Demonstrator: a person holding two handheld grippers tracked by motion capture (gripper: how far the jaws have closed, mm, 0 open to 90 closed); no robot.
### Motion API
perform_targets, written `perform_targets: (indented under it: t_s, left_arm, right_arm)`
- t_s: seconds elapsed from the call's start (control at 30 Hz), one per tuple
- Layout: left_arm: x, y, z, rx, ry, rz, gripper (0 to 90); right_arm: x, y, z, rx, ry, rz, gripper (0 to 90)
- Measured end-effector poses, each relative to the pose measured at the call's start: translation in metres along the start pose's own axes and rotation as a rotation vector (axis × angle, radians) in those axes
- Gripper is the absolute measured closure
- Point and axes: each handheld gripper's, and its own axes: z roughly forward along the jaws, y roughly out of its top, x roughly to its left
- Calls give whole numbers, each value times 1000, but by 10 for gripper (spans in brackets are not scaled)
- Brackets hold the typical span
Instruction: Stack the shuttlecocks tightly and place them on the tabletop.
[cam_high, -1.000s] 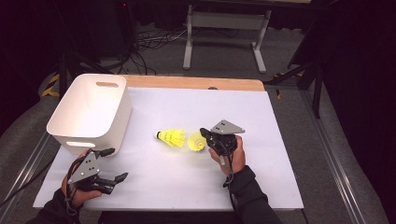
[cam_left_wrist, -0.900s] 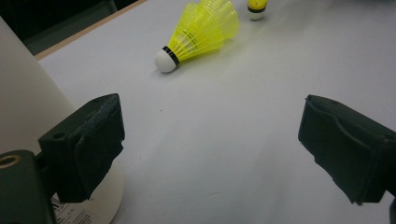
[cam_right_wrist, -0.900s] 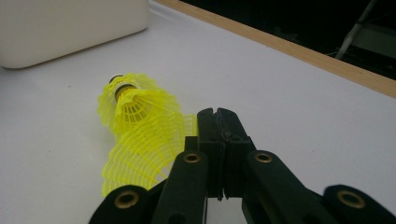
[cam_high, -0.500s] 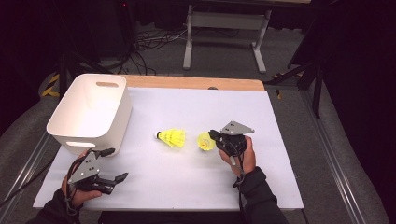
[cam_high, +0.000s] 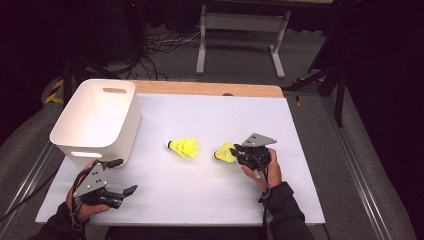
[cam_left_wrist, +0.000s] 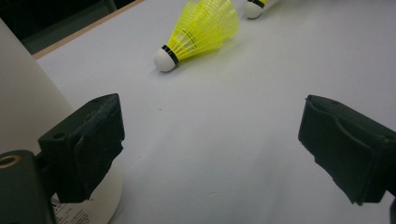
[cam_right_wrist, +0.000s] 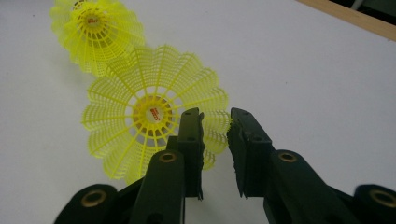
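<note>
Two yellow shuttlecocks lie on the white sheet. One shuttlecock (cam_high: 184, 147) (cam_left_wrist: 201, 32) (cam_right_wrist: 98, 32) rests on its side at mid-table. The other shuttlecock (cam_high: 225, 152) (cam_right_wrist: 154, 121) lies just right of it, its open skirt facing my right gripper (cam_high: 239, 151) (cam_right_wrist: 215, 116). That gripper's jaws have just been opening and now stand a little apart. The skirt's rim sits in the gap, and the pads do not press on it. My left gripper (cam_high: 126, 176) (cam_left_wrist: 210, 135) rests wide open at the front left, holding nothing.
A white bin (cam_high: 95, 120) (cam_left_wrist: 23, 102) with cut-out handles stands at the left of the table, just beyond my left gripper. The table's wooden back edge (cam_high: 210, 89) shows behind the sheet. A metal stand and cables are on the floor beyond.
My right hand has slid to the right, carrying its shuttlecock away from the other one, and its jaws have parted. The left gripper has kept still.
</note>
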Motion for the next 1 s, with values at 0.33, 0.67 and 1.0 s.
perform_targets:
  t_s: [0.33, 0.67, 1.0]
  left_arm:
    - [0, -1, 2, 9, -5, -2, 77]
    - [0, -1, 2, 7, -4, -2, 76]
    - [0, -1, 1, 8, 0, 4, 75]
  right_arm:
    - [-1, -13, 3, 61, 13, -45, 729]
    - [-2, -17, -2, 71, -7, -73, 678]
    - [-3, -17, -14, 54, -35, -83, 612]
